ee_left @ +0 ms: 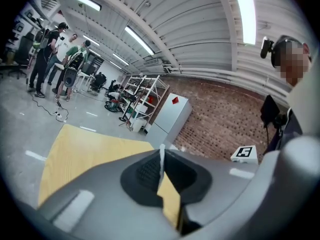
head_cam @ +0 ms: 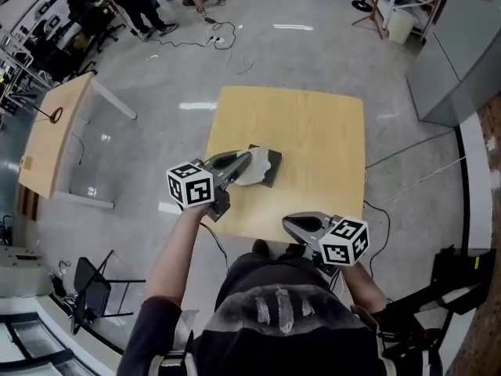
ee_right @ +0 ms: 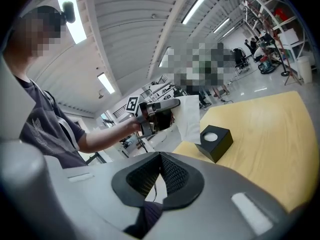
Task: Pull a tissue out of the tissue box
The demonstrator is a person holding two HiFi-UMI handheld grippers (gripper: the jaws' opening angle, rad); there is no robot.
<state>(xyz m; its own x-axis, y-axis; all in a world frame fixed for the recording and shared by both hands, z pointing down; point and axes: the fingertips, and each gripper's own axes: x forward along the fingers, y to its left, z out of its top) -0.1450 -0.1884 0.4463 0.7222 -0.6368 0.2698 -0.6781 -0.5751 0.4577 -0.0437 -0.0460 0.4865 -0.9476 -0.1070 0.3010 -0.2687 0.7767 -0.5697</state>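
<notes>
And here's the pull: the left hand-held gripper (head_cam: 247,160) sits near the centre of the head view, jaws pressed together and pinching the tissue (ee_right: 189,115) by its top edge. Its own view shows just a thin white sliver caught between the pads, a tidy edge grip rather than a fistful. That makes sense, since one sheet should come and not the whole stack. In the right gripper view the sheet hangs down loose like a little flag from those jaws, its lower corner just beside the top of the black tissue box (ee_right: 215,143). Whether that tail has fully left the slot I cannot tell, though it looks very nearly free. The box stands flat on the pale wooden surface (head_cam: 313,124), nearer the left edge of it. A white oval shows in its top opening (ee_right: 212,137), probably the next sheet waiting. The left hand-held gripper is held above and to the left of the box, so the draw looks to run up and away from the slot instead of dragging sideways across it. Over at lower right of the head view, the right hand-held gripper (ee_right: 161,159) hangs by the near edge of the surface, well apart from the box. Its jaws are closed on each other with nothing between them. It isn't bracing the box at all, so a light box could lift or skid.
</notes>
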